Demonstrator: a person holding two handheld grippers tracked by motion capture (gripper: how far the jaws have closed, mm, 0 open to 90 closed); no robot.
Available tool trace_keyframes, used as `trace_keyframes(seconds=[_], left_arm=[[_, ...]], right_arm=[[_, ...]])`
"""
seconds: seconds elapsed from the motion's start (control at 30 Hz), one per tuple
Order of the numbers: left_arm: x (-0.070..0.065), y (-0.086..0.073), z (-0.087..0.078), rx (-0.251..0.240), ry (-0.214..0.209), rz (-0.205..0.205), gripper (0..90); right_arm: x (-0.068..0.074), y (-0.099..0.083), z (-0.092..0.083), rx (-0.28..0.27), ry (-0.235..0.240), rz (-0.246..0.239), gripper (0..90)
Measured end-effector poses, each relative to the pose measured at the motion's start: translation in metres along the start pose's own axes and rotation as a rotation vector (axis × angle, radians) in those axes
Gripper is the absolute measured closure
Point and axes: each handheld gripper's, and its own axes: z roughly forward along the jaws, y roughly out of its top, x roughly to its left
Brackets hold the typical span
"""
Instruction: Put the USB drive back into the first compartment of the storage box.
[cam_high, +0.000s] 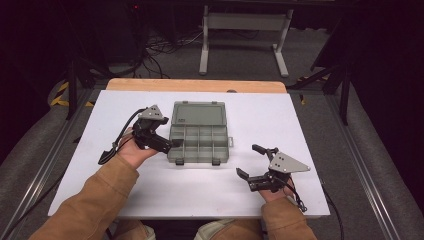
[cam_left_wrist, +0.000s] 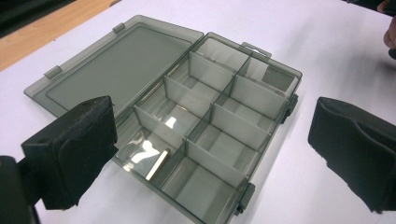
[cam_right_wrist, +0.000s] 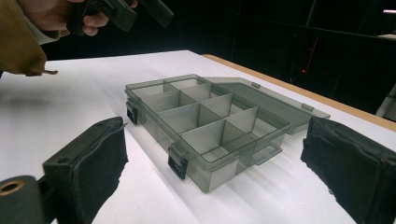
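On the white counter (cam_high: 150, 190) the open box (cam_high: 200, 142) is lying lid-away, the left claw (cam_high: 167, 145), wide and empty, hovering at its left edge, the right claw (cam_high: 250, 162), also wide, sitting well apart.

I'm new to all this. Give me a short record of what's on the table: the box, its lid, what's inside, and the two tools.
Box: translucent grey organizer box, mid-table
Lid: lid open, lying flat behind the box
Contents: compartments look empty; one shiny glint, cannot tell what it is
Left gripper: left gripper open, at the box's left edge
Right gripper: right gripper open, apart from the box
Surface: white table
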Motion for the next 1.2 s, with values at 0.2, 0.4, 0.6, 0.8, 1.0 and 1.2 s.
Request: trace_keyframes(seconds=[0.2,0.4,0.6,0.8,1.0,1.2], left_arm=[[-0.008,-0.007,-0.014,-0.020,0.016,0.012,2.2],[-0.012,-0.012,-0.026,-0.056,0.018,0.019,2.4],[-0.016,-0.028,-0.037,-0.108,0.030,0.031,2.7],[-0.016,-0.052,-0.050,-0.200,0.041,0.015,3.1],[-0.016,-0.075,-0.058,-0.297,0.040,-0.028,3.8],[-0.014,-0.100,-0.062,-0.387,0.056,-0.054,4.8]], right_arm=[[0.000,0.000,0.000,0.000,0.000,0.000,6.3],[0.000,0.000,0.000,0.000,0.000,-0.002,6.3],[0.000,0.000,0.000,-0.002,-0.002,-0.002,6.3],[0.001,0.000,0.000,-0.003,0.000,-0.002,6.3],[0.001,0.001,0.000,-0.003,-0.001,-0.006,6.2],[0.001,0.001,0.000,-0.004,0.000,-0.008,6.1]])
